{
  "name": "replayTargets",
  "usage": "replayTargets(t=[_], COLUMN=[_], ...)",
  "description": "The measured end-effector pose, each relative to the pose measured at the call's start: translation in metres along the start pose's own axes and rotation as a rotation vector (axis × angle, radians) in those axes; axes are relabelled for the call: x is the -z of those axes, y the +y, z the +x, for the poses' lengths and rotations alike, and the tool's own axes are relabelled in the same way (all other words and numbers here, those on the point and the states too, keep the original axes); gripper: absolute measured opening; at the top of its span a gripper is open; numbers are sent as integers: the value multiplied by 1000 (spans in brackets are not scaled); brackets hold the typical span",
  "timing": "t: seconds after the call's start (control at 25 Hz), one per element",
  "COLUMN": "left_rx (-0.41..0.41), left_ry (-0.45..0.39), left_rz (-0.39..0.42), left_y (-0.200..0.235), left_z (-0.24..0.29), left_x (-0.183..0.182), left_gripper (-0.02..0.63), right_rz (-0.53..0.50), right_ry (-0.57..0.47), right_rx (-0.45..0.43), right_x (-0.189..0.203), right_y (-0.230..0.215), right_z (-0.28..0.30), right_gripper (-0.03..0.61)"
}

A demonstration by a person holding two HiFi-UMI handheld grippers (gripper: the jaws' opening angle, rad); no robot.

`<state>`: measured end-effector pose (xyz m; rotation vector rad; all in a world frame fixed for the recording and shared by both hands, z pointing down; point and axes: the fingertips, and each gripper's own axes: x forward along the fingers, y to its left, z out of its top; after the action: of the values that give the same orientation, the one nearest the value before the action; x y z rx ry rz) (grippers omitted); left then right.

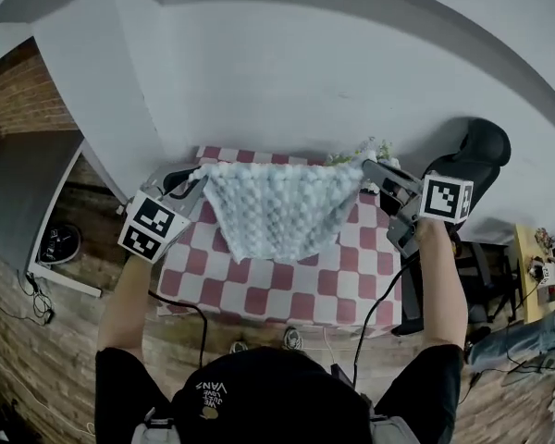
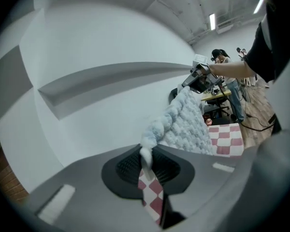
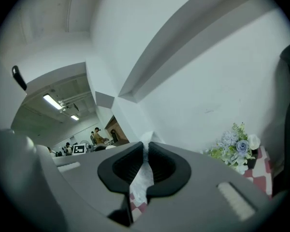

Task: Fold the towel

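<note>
My own black cap (image 1: 259, 387) sits closest to the lens, and the white print on it looks like "VANS" seen upside down, with smaller lines under it too tiny to read. In my left hand, the left gripper (image 2: 146, 164) has its jaws nearly together, and the dark ribbed pads pinch one corner of the towel (image 1: 282, 206) — a pale blue, bobbly thing. The right gripper (image 3: 146, 166) is the same, nearly closed with a thin fold of the opposite corner caught between its pads. Between the two, the towel hangs spread out in the air above the table (image 1: 287, 289), top edge stretched from gripper to gripper and the lower edge drooping in a curve over the red-and-white checked cloth; I cannot tell whether it brushes the cloth. Each gripper carries a cube with black-and-white square markers — patterns only, no words. A small bunch of flowers (image 3: 234, 149) stands at the far right edge of the table, against the white wall.
</note>
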<state>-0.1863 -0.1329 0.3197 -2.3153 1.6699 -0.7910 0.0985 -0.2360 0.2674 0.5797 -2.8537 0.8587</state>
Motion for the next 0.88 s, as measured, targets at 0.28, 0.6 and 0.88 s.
replayTargets(t=[0.28,0.6,0.88], left_rx=[-83,-12,162], left_ry=[-34,-1,188], left_rz=[124,197,50], left_y=[56,-27,-154], left_z=[37,9,-24], left_x=[-46,38,181], left_gripper=[35,35,35], right_rz=[106,192,544], right_ry=[1,47,171], right_rx=[65,-5,191], right_x=[-44,84,293], right_y=[-20,-33,-79], right_z=[18,11,-9], right_gripper=[37,37,37])
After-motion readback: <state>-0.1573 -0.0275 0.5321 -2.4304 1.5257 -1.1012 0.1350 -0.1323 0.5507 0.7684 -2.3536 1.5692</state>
